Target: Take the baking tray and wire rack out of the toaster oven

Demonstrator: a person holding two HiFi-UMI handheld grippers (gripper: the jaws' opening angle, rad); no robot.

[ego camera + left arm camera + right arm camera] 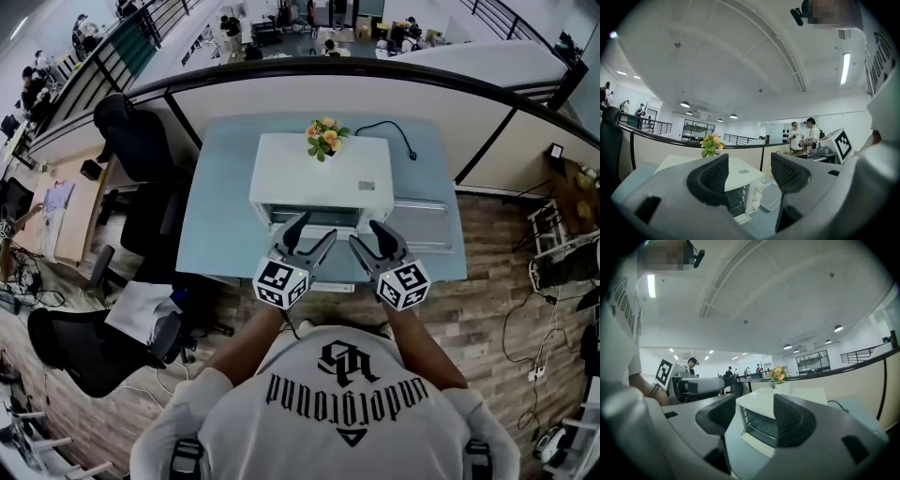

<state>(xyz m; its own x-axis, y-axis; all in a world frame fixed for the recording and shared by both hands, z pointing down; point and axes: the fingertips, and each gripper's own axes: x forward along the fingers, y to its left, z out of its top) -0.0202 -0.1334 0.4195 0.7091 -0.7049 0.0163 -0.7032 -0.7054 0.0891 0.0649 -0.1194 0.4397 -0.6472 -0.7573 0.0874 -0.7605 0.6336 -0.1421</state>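
White painted metal forms a boxy toaster oven (322, 178), standing mid-frame in the head view on a pale blue tabletop (220, 216), with a small bunch of orange and yellow flowers (325, 136) on its flat top and a black cord (389, 131) trailing behind. Its mouth faces the person and its door appears folded down. In the right gripper view, thin parallel wires, which look like the wire rack (761, 425), show inside the dark cavity. No view shows a baking tray inside. A grey rimmed sheet (427, 225) lies flat on the tabletop, just right of the oven, and whether it is that tray cannot be told. The left hand-held gripper (317, 227) and the right hand-held gripper (364, 232) sit side by side just below the oven mouth, both pointing level and straight up-frame into it. Each has its ribbed black jaws spread apart with nothing between them. The rack lies straight ahead of both, with its long axis running left to right across the mouth. The left hand-held gripper lines up nearer the mouth's middle, the right nearer its right edge beside the round white knobs (757, 194). Neither touches the oven.
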